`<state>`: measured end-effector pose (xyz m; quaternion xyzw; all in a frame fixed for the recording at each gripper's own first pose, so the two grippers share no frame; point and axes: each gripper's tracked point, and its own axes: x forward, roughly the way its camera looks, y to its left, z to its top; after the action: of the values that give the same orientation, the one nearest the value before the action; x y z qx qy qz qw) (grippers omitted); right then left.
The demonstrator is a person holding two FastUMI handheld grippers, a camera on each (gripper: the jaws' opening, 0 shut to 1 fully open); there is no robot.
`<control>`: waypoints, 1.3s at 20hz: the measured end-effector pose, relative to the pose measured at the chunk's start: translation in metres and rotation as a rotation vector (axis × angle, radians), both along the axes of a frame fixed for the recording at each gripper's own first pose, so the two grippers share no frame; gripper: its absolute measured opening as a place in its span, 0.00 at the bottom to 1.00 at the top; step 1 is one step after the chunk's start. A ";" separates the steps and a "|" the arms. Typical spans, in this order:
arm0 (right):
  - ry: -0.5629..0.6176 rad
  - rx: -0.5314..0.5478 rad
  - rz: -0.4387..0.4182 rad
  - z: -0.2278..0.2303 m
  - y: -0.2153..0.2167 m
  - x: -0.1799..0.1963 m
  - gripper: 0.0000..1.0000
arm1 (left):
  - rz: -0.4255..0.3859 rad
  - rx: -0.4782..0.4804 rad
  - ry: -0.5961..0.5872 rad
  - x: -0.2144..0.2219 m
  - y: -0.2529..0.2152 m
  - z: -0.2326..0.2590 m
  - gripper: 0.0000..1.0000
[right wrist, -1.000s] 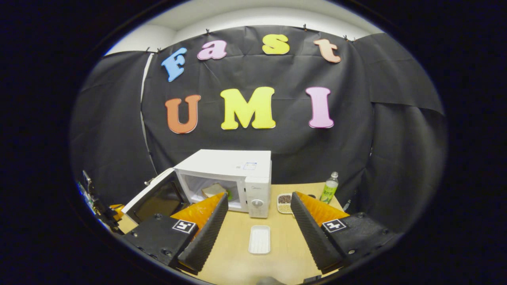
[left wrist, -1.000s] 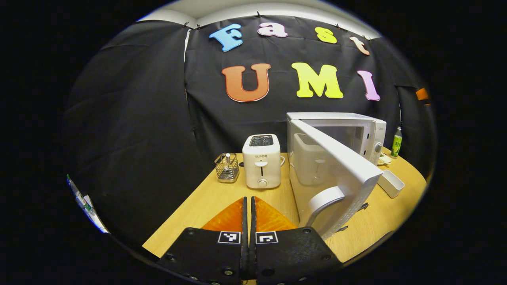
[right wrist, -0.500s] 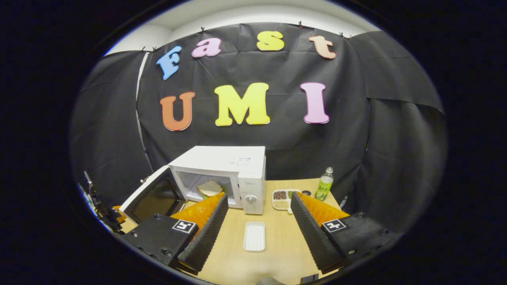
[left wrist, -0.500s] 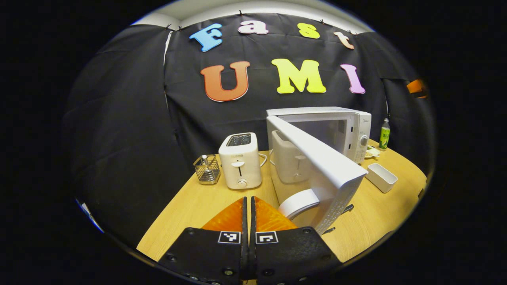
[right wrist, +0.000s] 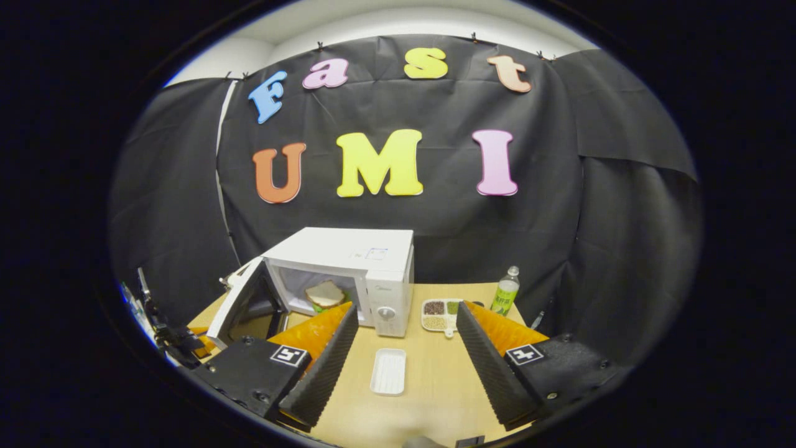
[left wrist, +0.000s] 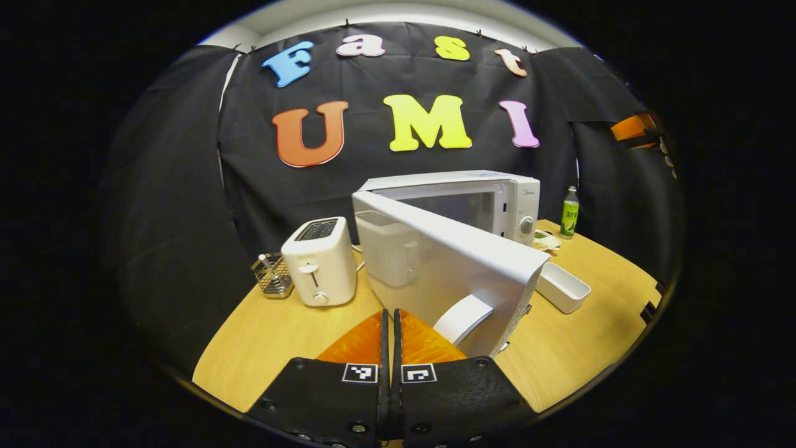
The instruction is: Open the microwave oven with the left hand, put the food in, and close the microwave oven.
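The white microwave [right wrist: 348, 255] stands at the back of the table with its door [right wrist: 244, 303] partly open. A sandwich [right wrist: 324, 293] lies inside the cavity. In the left gripper view the door's outer face [left wrist: 435, 261] slants toward me, and its white handle [left wrist: 463, 317] is just right of my left gripper [left wrist: 390, 311]. That gripper is shut with nothing between its fingers, and whether it touches the door is unclear. My right gripper [right wrist: 405, 307] hangs open and empty above the table, in front of the microwave.
A white toaster [left wrist: 314, 261] and a wire basket [left wrist: 270, 277] stand left of the microwave. An empty white tray [right wrist: 388, 371] lies in front of it. A compartment dish [right wrist: 438, 314] and a green bottle [right wrist: 505, 291] sit to its right.
The microwave door has swung from wide open toward the oven. My left gripper has moved along with it, staying shut. The right gripper has stayed open and drawn back slightly.
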<state>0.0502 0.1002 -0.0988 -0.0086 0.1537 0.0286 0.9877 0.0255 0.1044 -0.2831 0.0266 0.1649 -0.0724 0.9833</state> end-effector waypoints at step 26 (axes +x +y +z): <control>0.037 -0.003 -0.104 -0.008 -0.107 0.002 1.00 | -0.225 -0.003 -0.056 0.136 -0.187 0.013 0.00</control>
<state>0.0521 -0.0071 -0.1069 -0.0014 0.1722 -0.0230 0.9848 0.1617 -0.0827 -0.2702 0.0453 0.1331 -0.1819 0.9732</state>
